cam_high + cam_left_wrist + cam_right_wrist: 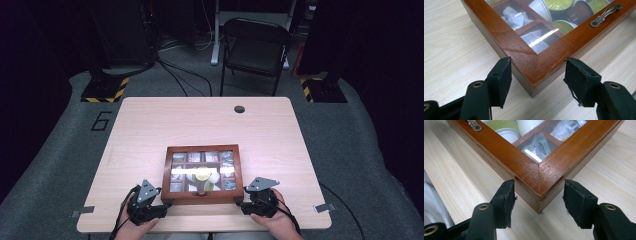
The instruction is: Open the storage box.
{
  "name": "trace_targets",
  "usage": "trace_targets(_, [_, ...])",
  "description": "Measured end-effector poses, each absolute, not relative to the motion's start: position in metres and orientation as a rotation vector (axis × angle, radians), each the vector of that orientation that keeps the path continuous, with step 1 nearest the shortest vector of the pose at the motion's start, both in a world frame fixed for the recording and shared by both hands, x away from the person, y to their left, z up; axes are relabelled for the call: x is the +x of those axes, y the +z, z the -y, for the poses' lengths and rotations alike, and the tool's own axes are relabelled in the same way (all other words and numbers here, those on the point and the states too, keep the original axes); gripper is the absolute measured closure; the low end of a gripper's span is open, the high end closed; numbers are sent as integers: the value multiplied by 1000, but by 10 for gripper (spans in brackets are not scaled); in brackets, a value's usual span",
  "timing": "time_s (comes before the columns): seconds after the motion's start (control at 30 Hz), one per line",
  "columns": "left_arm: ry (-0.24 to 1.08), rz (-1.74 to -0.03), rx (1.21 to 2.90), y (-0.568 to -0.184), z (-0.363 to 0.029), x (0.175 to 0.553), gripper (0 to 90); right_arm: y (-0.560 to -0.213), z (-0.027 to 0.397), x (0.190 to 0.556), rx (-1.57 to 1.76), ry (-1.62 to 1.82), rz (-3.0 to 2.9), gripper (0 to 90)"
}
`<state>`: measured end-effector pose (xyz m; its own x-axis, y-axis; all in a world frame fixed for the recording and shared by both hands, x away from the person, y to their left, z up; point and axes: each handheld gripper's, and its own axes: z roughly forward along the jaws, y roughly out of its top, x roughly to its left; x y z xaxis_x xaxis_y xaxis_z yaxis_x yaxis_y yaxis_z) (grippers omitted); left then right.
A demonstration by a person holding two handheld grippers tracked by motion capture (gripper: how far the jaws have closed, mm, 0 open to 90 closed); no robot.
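A brown wooden box with a glass lid lies on the table's near half; its compartments hold coffee capsules and sachets. A metal handle is fixed to its near side. My left gripper straddles the box's near left corner. In the left gripper view both pads lie against the two sides of that corner of the box, my left gripper gripping it. My right gripper straddles the near right corner. In the right gripper view the box corner sits between my right gripper pads, the right pad slightly off the wood.
The light wooden table has a round cable hole at the back. The box's front sits close to the near table edge. A black folding chair stands beyond the far side. Grey cloth of the person's clothing shows below the table edge.
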<state>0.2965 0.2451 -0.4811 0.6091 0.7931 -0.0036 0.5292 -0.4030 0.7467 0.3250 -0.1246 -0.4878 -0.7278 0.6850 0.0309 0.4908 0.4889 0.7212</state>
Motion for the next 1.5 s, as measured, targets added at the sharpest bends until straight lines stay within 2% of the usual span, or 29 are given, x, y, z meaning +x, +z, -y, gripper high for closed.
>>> trace_targets(0.1, [461,-1035,2109,-482,-245,297,393,-485,125,324,991,1093,-2458,459])
trace_targets(0.77, [441,-1045,2082,-480,-247,297,385,-482,124,326,988,1118,-2445,458])
trace_targets(1.0, [451,-1044,2057,-479,-247,297,422,-478,126,326,1005,1173,-2421,460])
trace_targets(1.23, [506,-1032,2041,-475,-245,299,382,-475,128,326,1023,1223,-2394,462])
trace_targets(1.5, [502,-1026,2036,-472,-245,300,348,-475,127,326,1015,1214,-2373,450])
